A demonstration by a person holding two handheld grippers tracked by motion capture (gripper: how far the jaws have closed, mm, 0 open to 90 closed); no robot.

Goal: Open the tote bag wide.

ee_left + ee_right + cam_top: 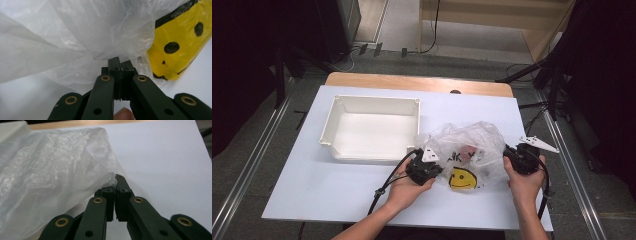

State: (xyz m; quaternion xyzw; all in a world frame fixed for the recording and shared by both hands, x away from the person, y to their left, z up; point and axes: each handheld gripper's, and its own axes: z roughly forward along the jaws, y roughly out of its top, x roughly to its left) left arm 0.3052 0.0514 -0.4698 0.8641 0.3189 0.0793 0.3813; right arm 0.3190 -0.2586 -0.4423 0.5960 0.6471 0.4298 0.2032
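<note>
A thin, crinkly clear plastic bag with a yellow smiley face (467, 150) is held near the right of the white counter (312, 190). Its left edge is pinched shut in the left tool (121, 65), its right edge in the right tool (116, 185). It looks light, soft and slippery, so it is best held by the edges.

An empty white tray (371, 128) sits left of frame centre on the white table (312, 185), with dark cables (432, 35) on the floor behind.
</note>
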